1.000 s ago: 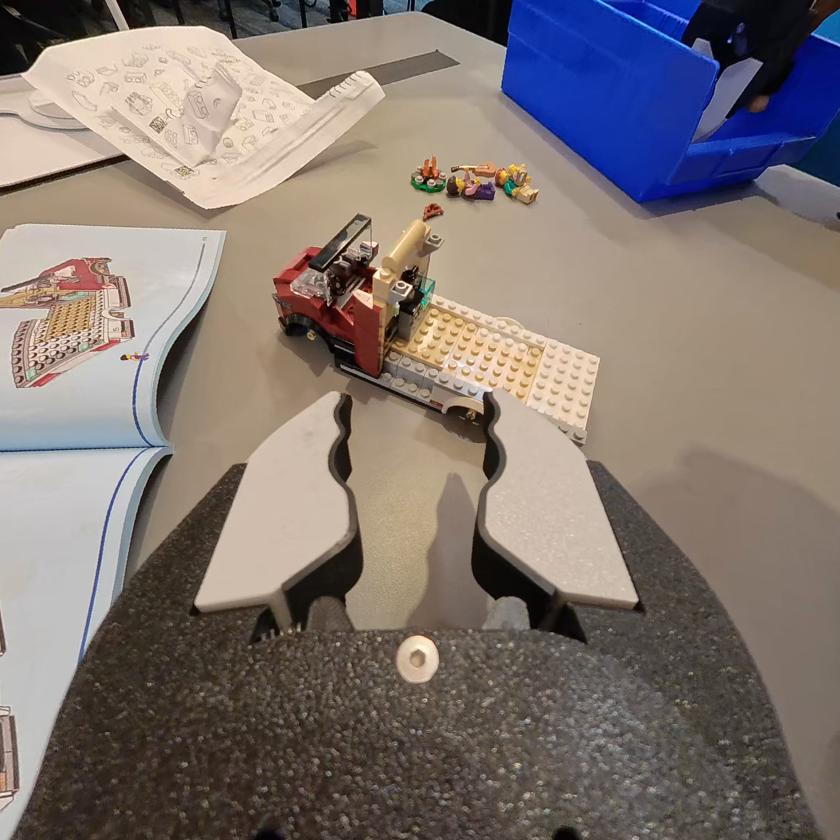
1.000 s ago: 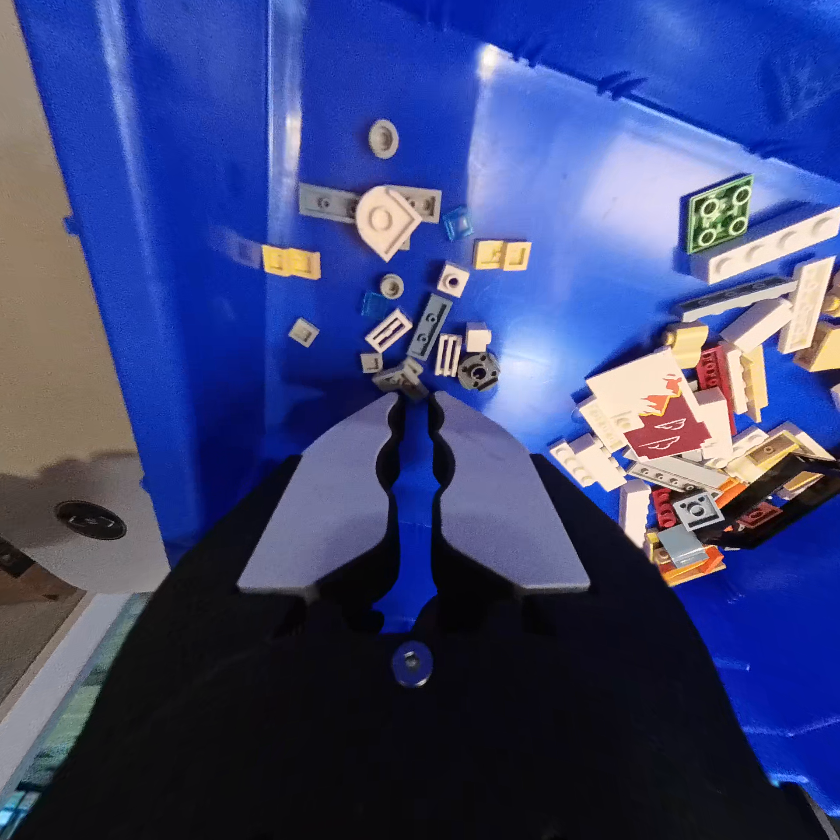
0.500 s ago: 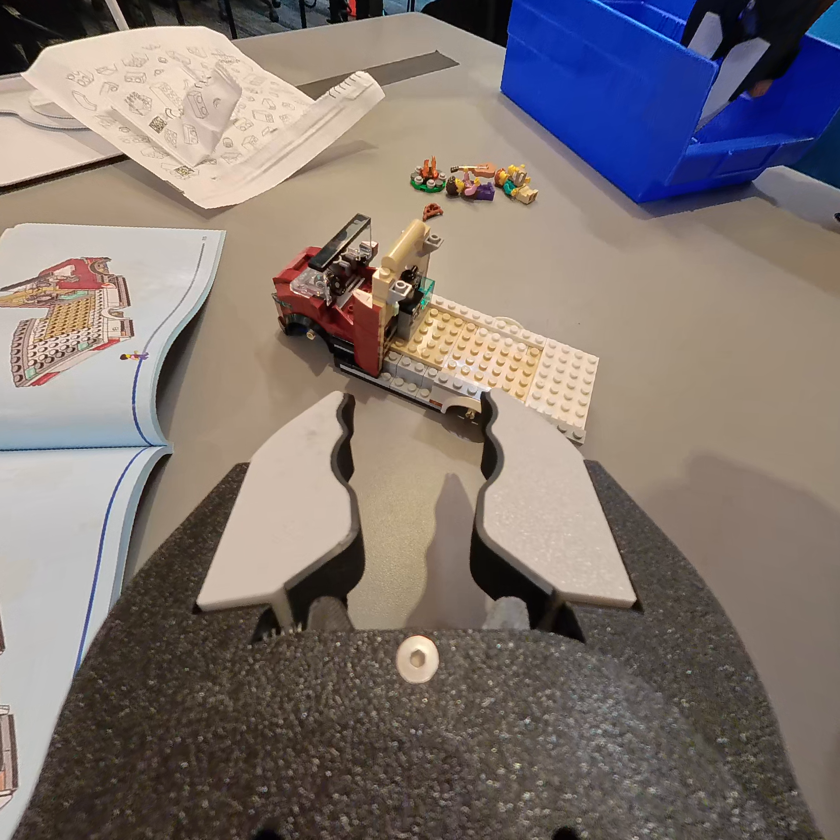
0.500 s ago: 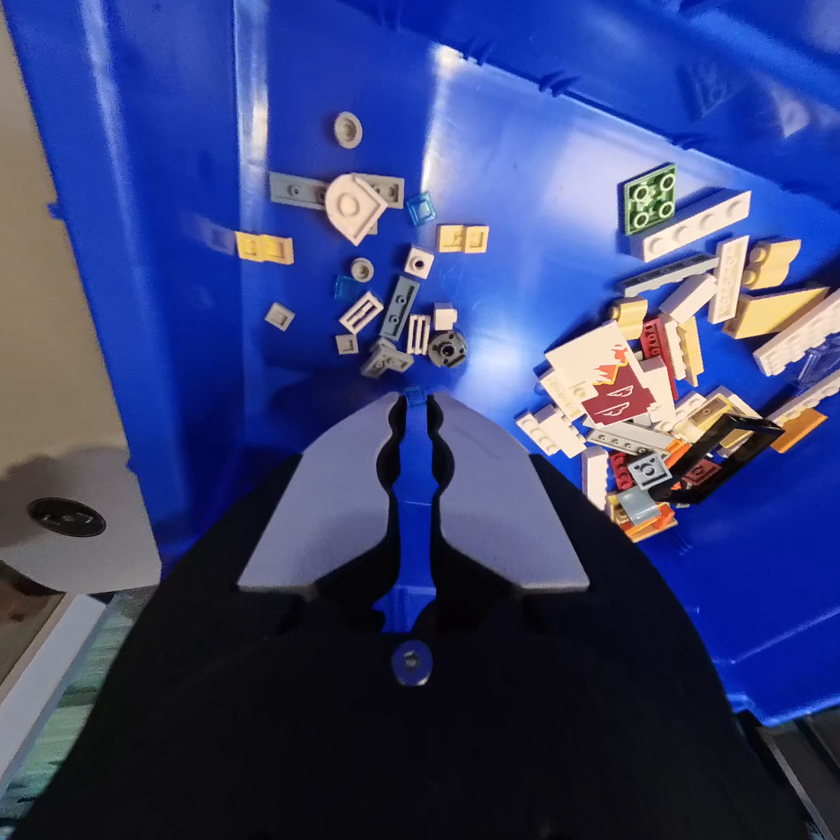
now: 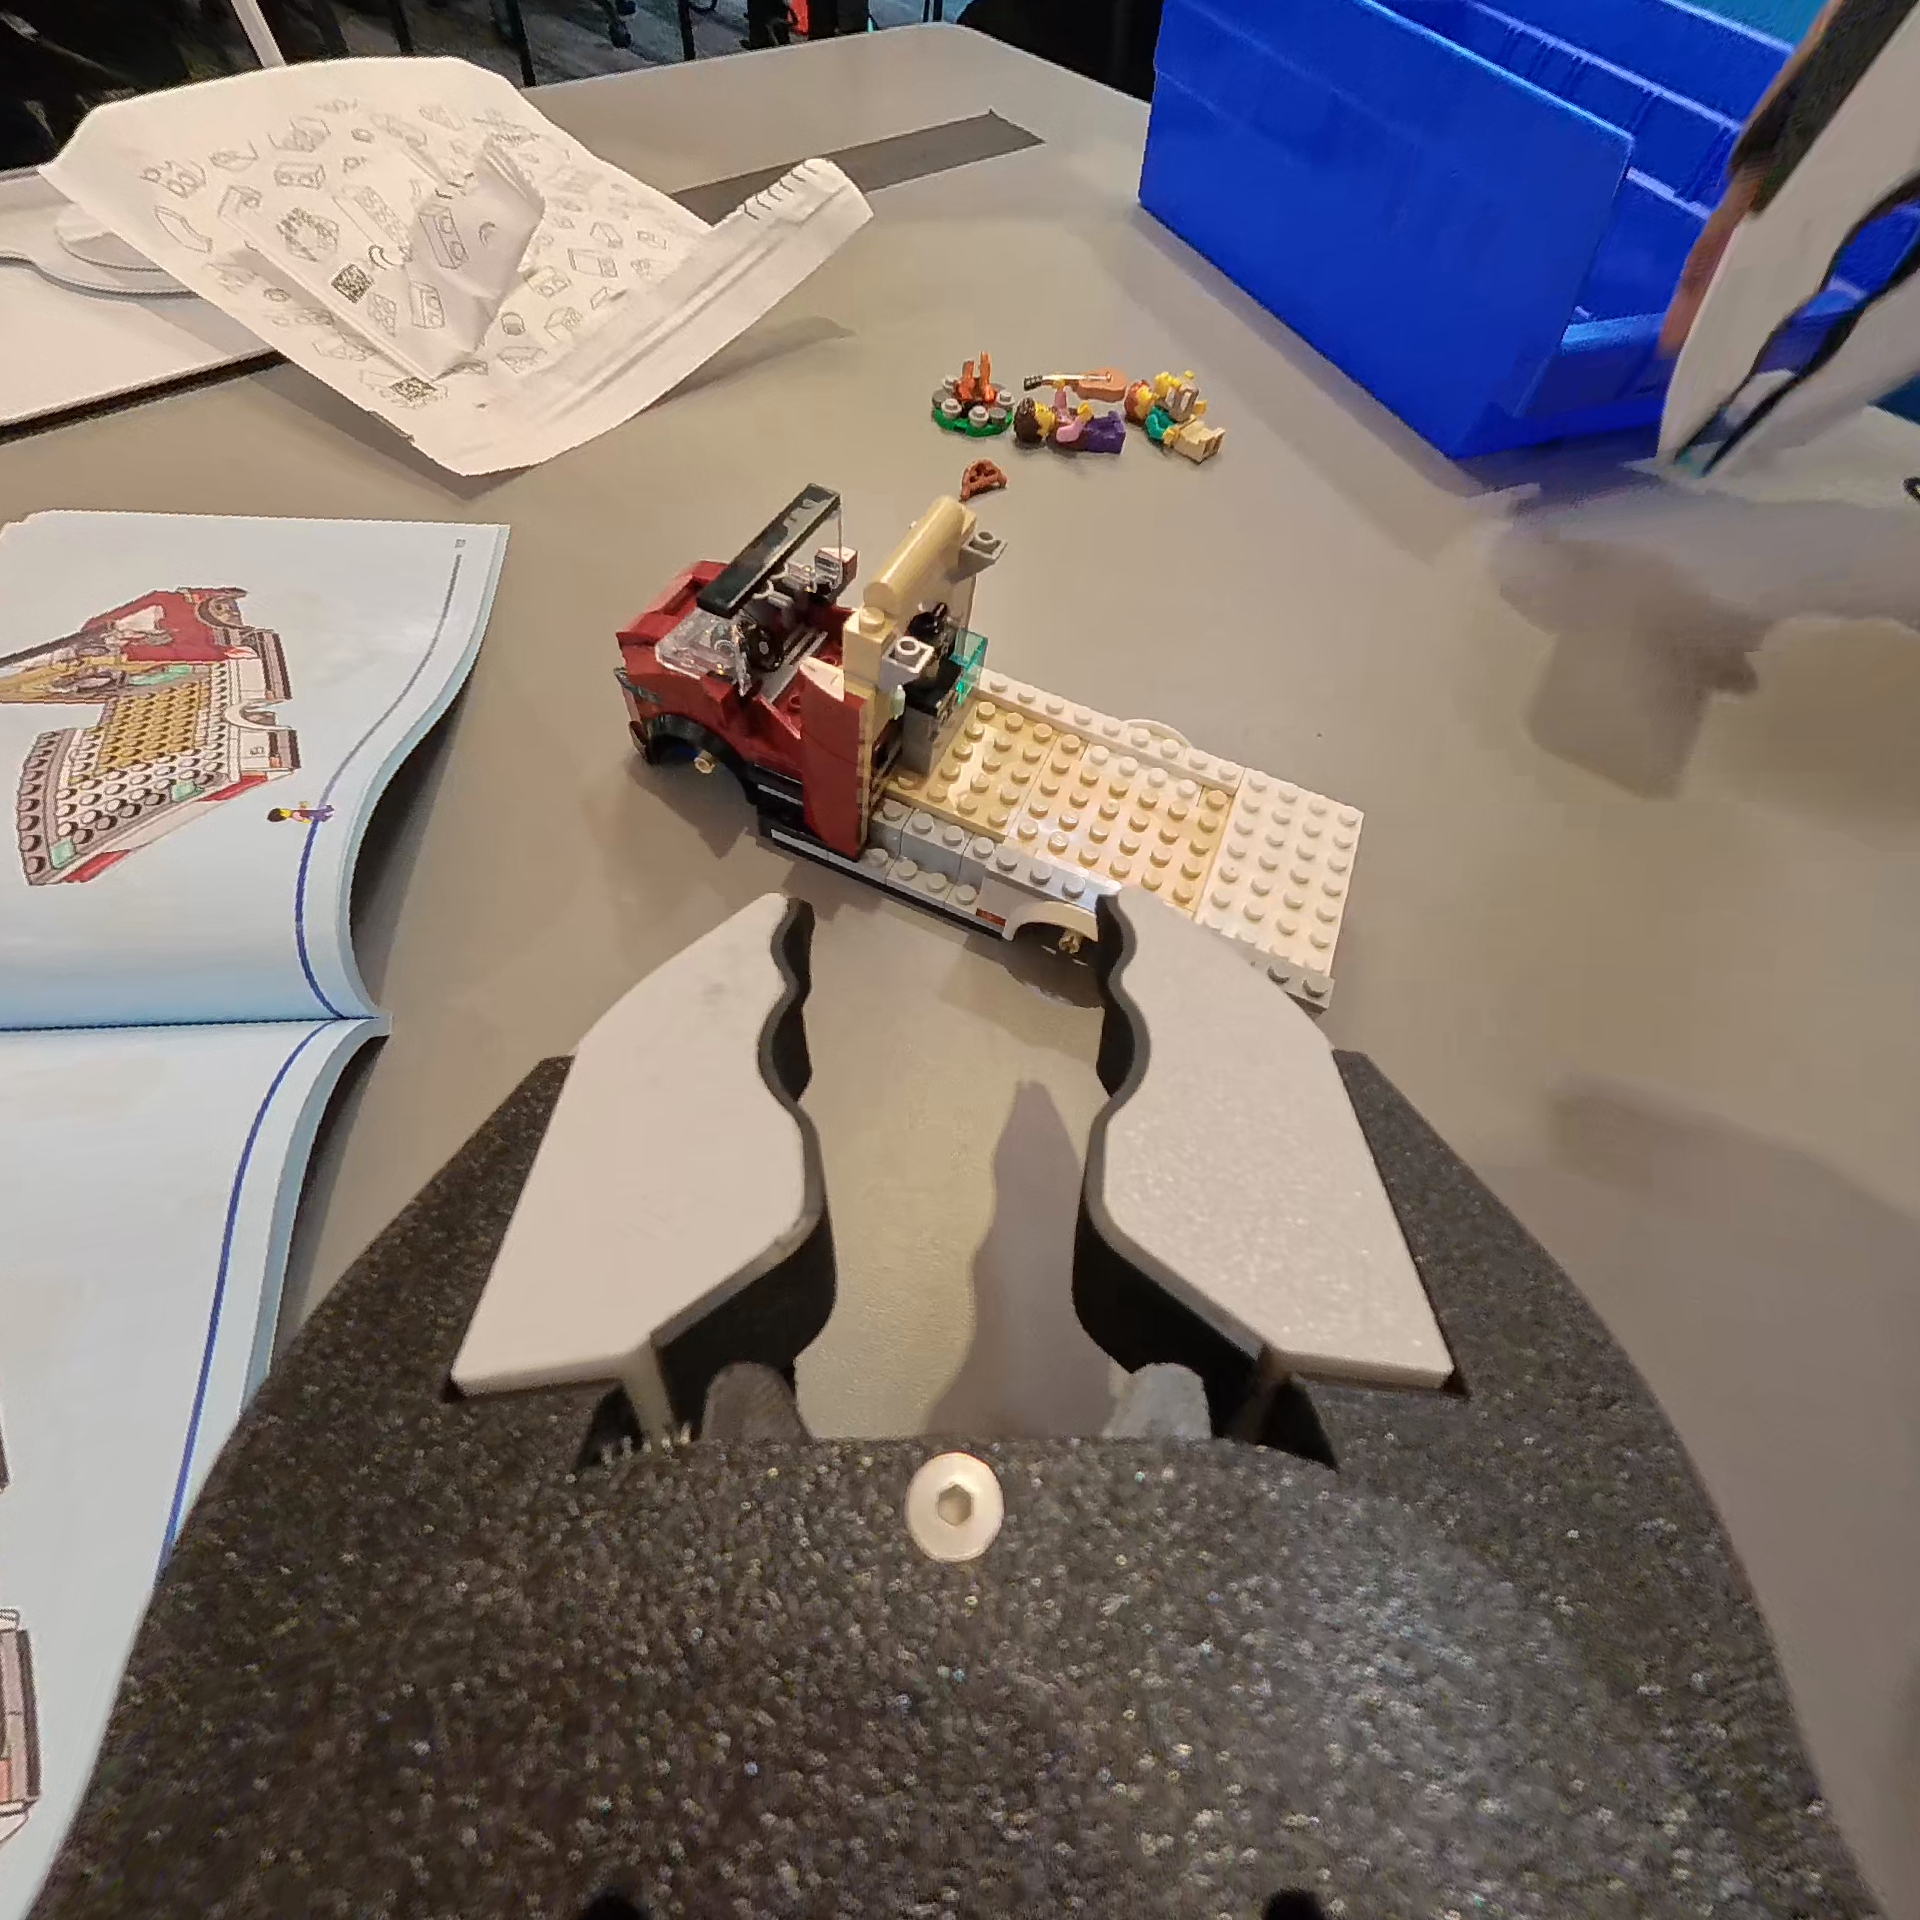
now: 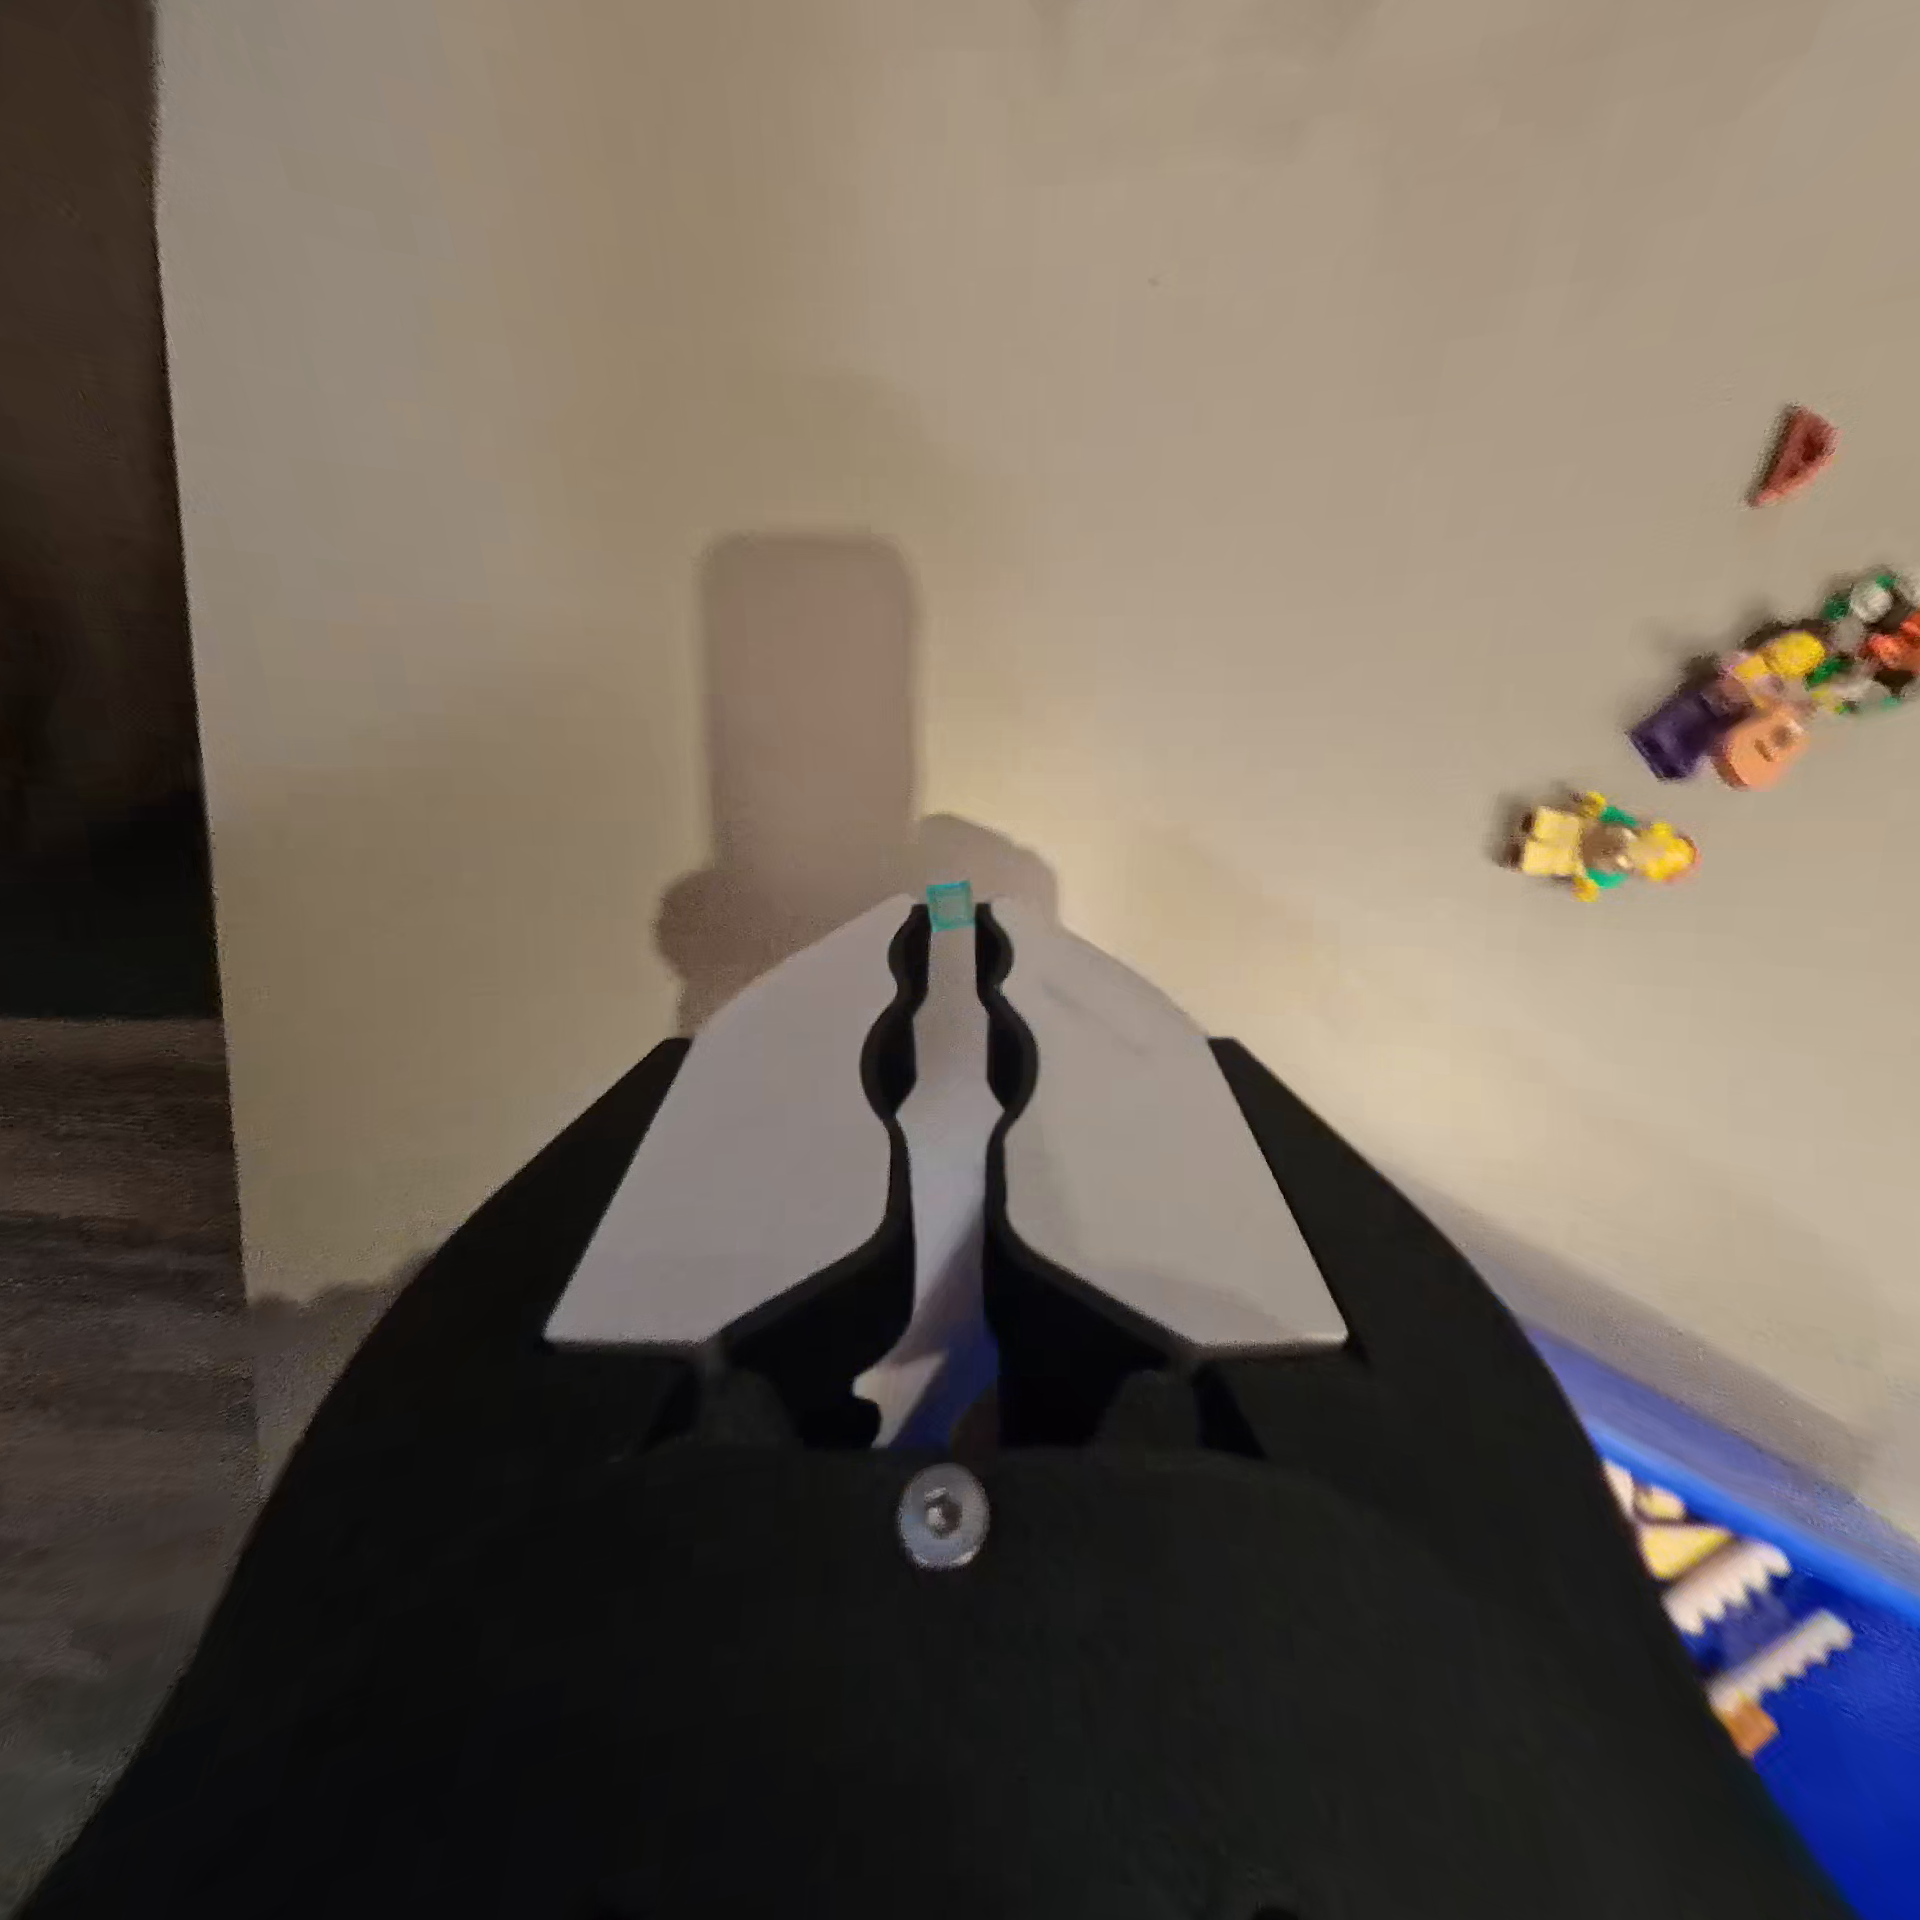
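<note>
A: What is the right gripper (image 6: 950, 914) doing?

B: Its fingertips are pinched on a tiny see-through teal tile (image 6: 951, 902), which pokes out past the tips above the grey table (image 6: 1247, 416). The picture is blurred there.

A: And the left gripper (image 5: 951, 914)?

B: Its jaws stand wide apart with only table between them. It sits just in front of the brick truck (image 5: 935, 748); its right fingertip (image 5: 1132, 920) is right at the truck's white rear wheel arch, though I can't tell whether it touches.

A: What lies around the truck?

B: Behind it, a small brown piece (image 5: 982, 480), then a cluster of minifigures (image 5: 1081, 405). To the truck's left, an open instruction booklet (image 5: 208, 779); behind and left, a crumpled paper bag (image 5: 436, 281). Behind and right stands a blue bin (image 5: 1382, 208), and the right gripper shows blurred beside it.
</note>
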Tool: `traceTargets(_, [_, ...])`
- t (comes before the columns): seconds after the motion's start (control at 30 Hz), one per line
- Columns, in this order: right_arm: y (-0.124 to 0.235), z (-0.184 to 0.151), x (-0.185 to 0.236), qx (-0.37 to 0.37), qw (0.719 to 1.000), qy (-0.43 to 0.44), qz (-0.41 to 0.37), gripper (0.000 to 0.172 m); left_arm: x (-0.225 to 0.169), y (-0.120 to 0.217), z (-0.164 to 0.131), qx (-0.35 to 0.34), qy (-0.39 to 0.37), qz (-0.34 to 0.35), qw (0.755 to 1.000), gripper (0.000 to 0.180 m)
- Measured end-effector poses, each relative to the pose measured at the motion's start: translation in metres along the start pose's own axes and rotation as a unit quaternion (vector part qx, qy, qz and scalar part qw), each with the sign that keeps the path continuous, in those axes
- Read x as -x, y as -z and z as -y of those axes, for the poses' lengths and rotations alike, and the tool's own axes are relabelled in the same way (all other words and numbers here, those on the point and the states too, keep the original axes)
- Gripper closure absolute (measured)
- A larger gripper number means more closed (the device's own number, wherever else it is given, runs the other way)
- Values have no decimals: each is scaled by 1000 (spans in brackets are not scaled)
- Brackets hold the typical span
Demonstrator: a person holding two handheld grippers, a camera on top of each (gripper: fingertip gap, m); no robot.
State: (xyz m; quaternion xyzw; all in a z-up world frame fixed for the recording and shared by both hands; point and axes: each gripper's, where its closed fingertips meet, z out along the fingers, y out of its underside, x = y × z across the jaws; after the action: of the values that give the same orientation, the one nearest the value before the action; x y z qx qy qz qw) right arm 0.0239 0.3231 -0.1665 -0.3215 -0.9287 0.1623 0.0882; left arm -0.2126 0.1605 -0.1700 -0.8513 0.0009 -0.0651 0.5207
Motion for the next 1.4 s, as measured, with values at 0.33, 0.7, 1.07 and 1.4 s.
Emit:
traceTargets(0.33, [-67, 28, 28, -3, 999, 1, 35, 163, 1, 7, 1, -15, 10, 2, 1000, 127])
traceTargets(0.7, [46, -69, -46, 29, 996, -65, -52, 157, -1, 4, -3, 2, 12, -5, 1000, 128])
traceTargets(1.07, [10, -136, -93, 85, 996, -33, 6, 154, 4, 4, -2, -2, 24, 3, 1000, 129])
traceTargets(1.4, [-8, -146, -90, 88, 995, -44, 28, 164, 6, 3, -3, 2, 33, 3, 999, 130])
